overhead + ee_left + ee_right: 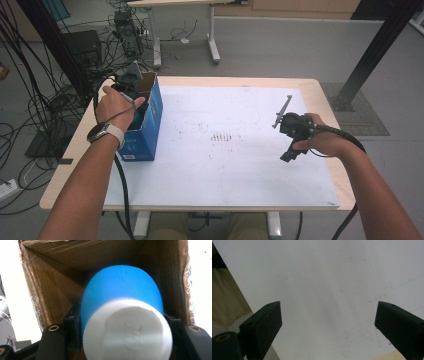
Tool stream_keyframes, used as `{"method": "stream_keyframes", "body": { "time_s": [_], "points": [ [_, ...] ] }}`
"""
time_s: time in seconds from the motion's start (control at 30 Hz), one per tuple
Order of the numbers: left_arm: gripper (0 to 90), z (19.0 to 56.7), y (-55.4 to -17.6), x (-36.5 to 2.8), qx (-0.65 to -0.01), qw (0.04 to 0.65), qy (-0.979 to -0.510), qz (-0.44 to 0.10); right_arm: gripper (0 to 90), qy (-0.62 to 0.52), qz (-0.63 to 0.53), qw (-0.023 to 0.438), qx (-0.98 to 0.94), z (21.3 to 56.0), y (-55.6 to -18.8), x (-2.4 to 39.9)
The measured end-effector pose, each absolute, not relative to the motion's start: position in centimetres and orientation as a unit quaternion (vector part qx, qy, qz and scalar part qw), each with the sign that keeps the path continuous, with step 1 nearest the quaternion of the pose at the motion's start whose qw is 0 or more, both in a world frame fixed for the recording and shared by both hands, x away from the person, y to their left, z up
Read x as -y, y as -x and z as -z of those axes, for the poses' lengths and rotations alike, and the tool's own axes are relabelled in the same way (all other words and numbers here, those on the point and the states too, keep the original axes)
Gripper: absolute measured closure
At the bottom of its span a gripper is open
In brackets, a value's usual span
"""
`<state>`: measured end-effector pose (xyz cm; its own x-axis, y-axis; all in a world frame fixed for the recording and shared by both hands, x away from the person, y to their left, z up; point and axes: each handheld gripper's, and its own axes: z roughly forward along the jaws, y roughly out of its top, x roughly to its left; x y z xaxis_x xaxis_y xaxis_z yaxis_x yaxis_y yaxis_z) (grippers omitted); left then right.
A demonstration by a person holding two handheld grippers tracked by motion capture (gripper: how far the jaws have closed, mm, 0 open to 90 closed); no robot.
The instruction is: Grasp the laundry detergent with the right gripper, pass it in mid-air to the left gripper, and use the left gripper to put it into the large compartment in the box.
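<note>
Your left gripper [120,340]: jaws clamped on blue-and-white cylinder [122,302], inside open blue box [150,117]. Your right gripper [328,322]: jaws wide apart, empty, over white surface [324,277].

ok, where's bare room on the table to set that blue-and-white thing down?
The white sheet is bare from the blue box across to the right hand-held gripper, and along its near edge. It is crowded only at the box, where the left hand-held gripper holds the blue-and-white object inside.
</note>
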<state>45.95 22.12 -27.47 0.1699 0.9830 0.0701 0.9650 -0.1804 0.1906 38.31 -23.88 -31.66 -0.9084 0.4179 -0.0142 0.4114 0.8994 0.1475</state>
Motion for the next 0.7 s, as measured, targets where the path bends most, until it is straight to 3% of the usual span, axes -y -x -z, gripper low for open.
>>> {"method": "stream_keyframes", "body": {
  "time_s": [0.7],
  "points": [
    [37.4,27.50,-45.82,-22.07,-0.636,0.052,-0.764,-0.090,7.3,-0.216,-0.072,0.024,-0.973,31.56,-38.17,24.19]
  ]
}}
